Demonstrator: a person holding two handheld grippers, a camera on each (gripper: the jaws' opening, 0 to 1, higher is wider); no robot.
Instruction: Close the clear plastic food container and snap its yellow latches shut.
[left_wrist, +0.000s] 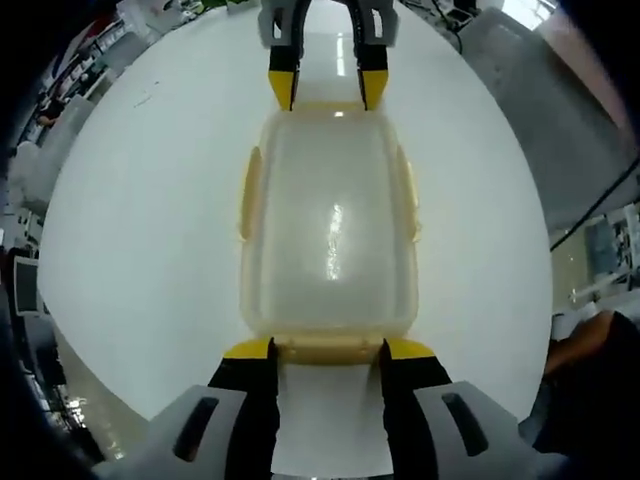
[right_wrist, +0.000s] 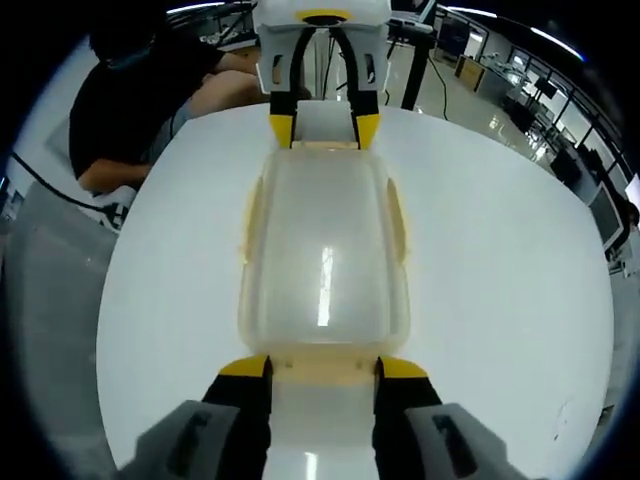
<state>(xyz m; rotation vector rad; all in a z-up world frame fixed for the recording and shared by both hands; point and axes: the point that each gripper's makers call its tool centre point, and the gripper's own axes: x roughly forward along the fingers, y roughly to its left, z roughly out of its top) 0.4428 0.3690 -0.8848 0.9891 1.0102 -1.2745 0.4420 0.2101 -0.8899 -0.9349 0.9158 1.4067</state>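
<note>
The clear plastic container (left_wrist: 330, 220) (right_wrist: 322, 250) lies lengthwise on the white round table (left_wrist: 150, 220) (right_wrist: 500, 260) with its lid on. Pale yellow latches run along its long sides (left_wrist: 250, 190) (right_wrist: 397, 215). In the left gripper view my left gripper (left_wrist: 328, 352) is open, its yellow-tipped jaws flanking the near end latch (left_wrist: 328, 348). The right gripper (left_wrist: 328, 92) stands open at the far end. In the right gripper view my right gripper (right_wrist: 324, 368) flanks its end latch (right_wrist: 324, 362), with the left gripper (right_wrist: 324, 132) opposite. Whether any latch is snapped I cannot tell.
A seated person in a dark top (right_wrist: 130, 90) leans at the table's edge behind the left gripper. A grey floor and desks with equipment (left_wrist: 30, 280) ring the table. A dark cable (left_wrist: 600, 200) crosses beyond the rim.
</note>
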